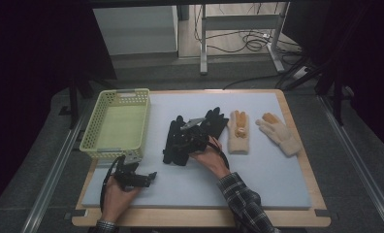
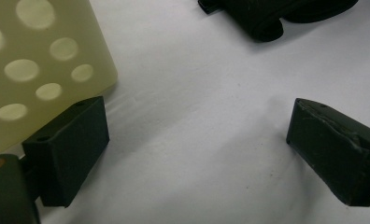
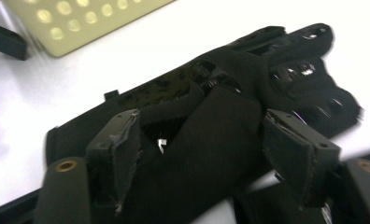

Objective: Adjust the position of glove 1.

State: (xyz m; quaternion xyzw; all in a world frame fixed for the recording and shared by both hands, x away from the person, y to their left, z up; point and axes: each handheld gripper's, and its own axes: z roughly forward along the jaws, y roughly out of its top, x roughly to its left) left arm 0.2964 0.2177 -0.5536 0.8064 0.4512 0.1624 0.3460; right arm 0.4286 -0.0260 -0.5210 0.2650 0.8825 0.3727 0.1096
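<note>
Leftmost on the desk (image 1: 277,194), a pale yellow perforated basket (image 1: 116,124) is seen standing on the white mat (image 1: 258,170), with nothing seen inside it. Just below its near corner, the left gripper (image 1: 151,175) is held low over the mat by the left hand (image 1: 116,194); in the left gripper view its jaws are set wide apart over bare mat, with nothing between them and the basket wall (image 2: 43,56) close beside one jaw. Further right, near the middle of the mat, a pair of black gloves (image 1: 178,141) is laid side by side, fingers pointing away from the person. The right gripper (image 1: 192,130) is placed over these gloves by the right hand (image 1: 207,156). In the right gripper view its jaws are spread widely to either side of a bunched part of one black glove (image 3: 211,135); whether the pads press on the fabric cannot be told. To the right of the black gloves, two cream knitted gloves with orange fingertips (image 1: 238,131) are laid flat, well apart from both grippers.
</note>
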